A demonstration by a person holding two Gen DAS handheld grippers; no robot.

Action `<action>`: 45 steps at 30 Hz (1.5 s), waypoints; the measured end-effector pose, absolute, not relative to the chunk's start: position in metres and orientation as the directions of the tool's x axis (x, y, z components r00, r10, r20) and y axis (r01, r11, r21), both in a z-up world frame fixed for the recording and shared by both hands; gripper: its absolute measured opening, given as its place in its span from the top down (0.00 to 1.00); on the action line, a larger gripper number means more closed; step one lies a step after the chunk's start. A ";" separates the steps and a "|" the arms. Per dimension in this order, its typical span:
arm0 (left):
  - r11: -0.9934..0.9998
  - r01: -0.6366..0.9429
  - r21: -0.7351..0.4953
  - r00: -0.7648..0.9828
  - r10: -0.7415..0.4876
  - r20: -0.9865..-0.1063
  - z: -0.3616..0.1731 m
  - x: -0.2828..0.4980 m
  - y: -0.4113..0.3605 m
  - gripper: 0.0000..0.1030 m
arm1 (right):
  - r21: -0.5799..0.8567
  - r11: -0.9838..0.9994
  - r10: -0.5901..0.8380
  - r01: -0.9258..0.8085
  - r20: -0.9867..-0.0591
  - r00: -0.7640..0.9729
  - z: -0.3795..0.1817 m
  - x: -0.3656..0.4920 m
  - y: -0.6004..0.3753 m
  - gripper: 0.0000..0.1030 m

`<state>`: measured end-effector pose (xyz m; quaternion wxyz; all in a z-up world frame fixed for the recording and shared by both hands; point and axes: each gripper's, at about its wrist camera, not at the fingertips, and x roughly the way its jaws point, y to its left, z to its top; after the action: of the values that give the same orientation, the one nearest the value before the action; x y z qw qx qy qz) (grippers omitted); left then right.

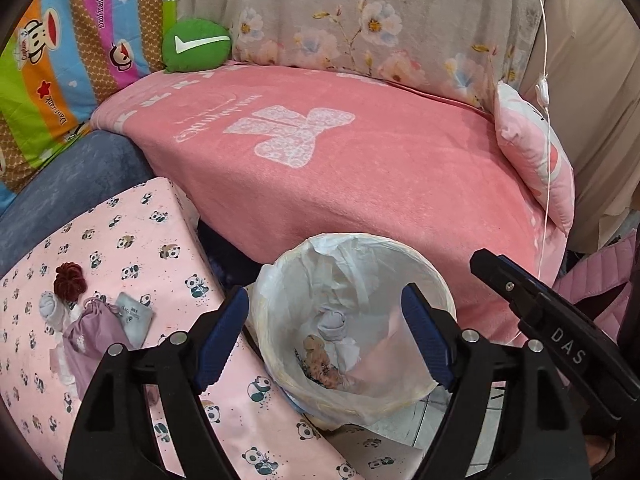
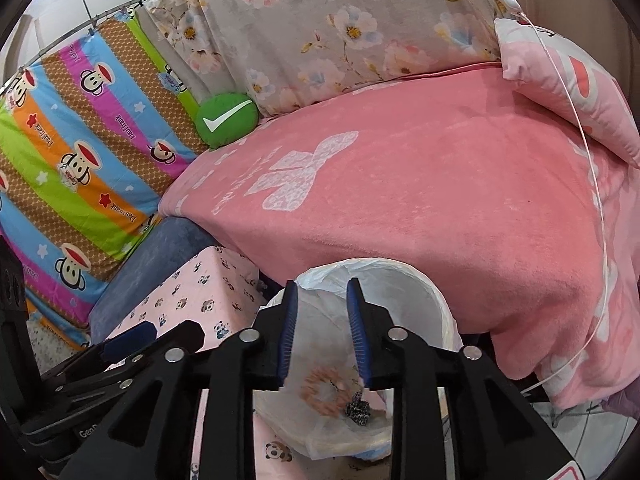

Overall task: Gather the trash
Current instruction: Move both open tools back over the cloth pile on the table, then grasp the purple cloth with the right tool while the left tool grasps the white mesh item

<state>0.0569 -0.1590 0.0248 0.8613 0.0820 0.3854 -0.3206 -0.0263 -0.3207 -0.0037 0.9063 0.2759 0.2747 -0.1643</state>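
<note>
The left gripper [image 1: 326, 330] hangs over the lined trash bin [image 1: 440, 280] with its jaws spread wide and nothing between them; the bin's mouth shows in the gap between its blue pads [image 1: 224, 332]. Inside the bin, at the bottom of the white liner, lie a peach-brown scrunchie [image 1: 320, 364], a small rolled grey-white piece [image 1: 334, 320] and some pale crumpled material, all well below the jaws and not touched by them. The right gripper [image 2: 322, 332] also sits above the bin [image 2: 424, 292], its jaws parted by a narrower gap and holding nothing; in its view the peach scrunchie [image 2: 324, 396] and a small black-and-white speckled piece [image 2: 358, 412] lie in the liner directly beneath the pad tips. The right gripper's black arm marked DAS [image 1: 560, 332] shows at the right edge of the left wrist view, beside the bin. To the left of the bin stands a desk covered in pink panda-print cloth [image 1: 132, 240], and on it, apart from both pairs of jaws, rest a dark red scrunchie [image 1: 70, 276], a mauve drawstring pouch [image 1: 88, 336], a grey packet [image 1: 136, 314] and a rolled pale piece [image 1: 50, 304]. Behind the bin a pink blanket [image 1: 360, 168] covers the sofa, with a green checkmark cushion [image 1: 196, 46] at the back corner.
</note>
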 end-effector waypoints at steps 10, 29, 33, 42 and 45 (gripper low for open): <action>0.807 0.576 -0.130 0.513 -0.481 -0.711 0.027 0.063 -0.138 0.27 | 0.399 0.808 -0.134 0.432 -0.590 0.796 0.000 -0.025 -0.309 0.62; 0.886 0.415 -0.207 0.561 -0.428 -0.709 0.021 0.080 -0.041 0.27 | 0.347 0.895 -0.015 0.280 -0.603 0.797 0.010 0.004 -0.212 0.54; 0.913 0.350 -0.210 0.582 -0.388 -0.715 0.015 0.086 -0.008 0.27 | 0.337 0.912 0.024 0.233 -0.613 0.790 0.009 0.013 -0.182 0.52; 0.952 0.219 -0.215 0.599 -0.305 -0.740 -0.007 0.094 0.065 0.27 | 0.306 0.945 0.119 0.117 -0.652 0.749 -0.006 0.040 -0.111 0.45; 0.959 0.172 -0.227 0.596 -0.284 -0.751 -0.016 0.097 0.088 0.27 | 0.298 0.950 0.143 0.089 -0.671 0.728 -0.015 0.050 -0.088 0.43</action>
<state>0.0971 0.0882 -0.0156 0.8908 -0.0652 0.4311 -0.1280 0.0496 -0.0876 -0.0148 0.9161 0.1568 0.3686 0.0148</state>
